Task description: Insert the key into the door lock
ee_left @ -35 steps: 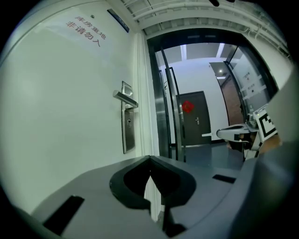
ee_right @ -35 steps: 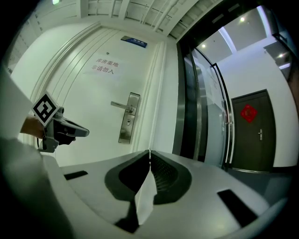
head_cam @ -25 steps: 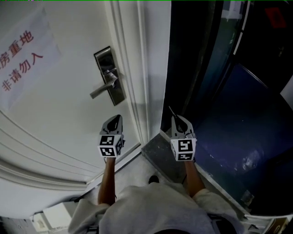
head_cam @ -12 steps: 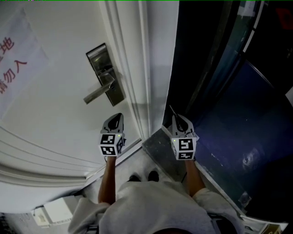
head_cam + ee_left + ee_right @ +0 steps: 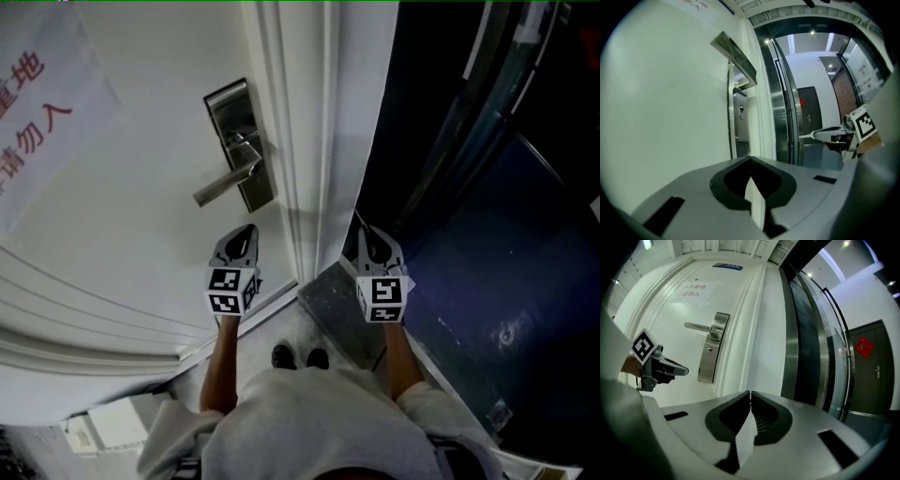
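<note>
The right hand-held gripper is pinching the key with its jaws almost fully together. Only a thin sliver of metal is sticking out past the tips, toward the upper middle of the head view. The left hand-held gripper is hovering low at centre-left, jaws closed on nothing, just under the lock plate. That plate is sitting on the white door at upper centre-left, with the lever handle lying across it. The keyhole is showing below the lever in the right gripper view, and the key is well apart from it. The key is looking light, stiff and smooth, so it is likely to swivel between the pads if its tip catches the plate. I am judging the flat head the best place to grip, leaving the blade free and lined up with the slot.
</note>
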A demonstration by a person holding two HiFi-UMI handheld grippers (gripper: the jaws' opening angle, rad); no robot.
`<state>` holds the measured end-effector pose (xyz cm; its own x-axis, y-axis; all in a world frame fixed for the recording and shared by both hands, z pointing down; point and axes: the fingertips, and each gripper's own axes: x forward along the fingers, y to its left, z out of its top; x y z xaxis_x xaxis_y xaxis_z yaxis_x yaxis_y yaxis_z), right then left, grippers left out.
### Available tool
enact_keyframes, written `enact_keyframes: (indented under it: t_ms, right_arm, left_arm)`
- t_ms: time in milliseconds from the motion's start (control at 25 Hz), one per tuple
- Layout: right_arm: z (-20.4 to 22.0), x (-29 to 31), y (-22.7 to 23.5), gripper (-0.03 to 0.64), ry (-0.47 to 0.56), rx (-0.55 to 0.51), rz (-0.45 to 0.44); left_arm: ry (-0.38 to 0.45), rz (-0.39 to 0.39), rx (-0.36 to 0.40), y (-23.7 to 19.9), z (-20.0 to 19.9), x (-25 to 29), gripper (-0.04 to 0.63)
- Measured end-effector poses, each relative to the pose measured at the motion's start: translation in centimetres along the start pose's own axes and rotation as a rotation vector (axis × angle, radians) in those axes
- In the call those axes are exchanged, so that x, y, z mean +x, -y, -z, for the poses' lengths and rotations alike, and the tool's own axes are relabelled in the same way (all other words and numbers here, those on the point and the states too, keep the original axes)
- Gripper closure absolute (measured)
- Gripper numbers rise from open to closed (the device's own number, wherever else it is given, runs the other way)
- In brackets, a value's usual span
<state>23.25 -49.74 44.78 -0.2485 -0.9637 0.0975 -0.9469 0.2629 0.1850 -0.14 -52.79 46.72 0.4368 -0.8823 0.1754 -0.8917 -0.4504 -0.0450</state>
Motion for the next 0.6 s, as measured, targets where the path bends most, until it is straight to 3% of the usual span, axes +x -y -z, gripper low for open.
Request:
enact_keyframes:
  t_ms: [600]
  right_arm:
    - [-6.3,5.1,-10.9,0.586,0.137,-0.078,-0.258]
  left_arm:
    - [0.014,-0.238,-0.022,-9.0,0.4,-9.0,0.578]
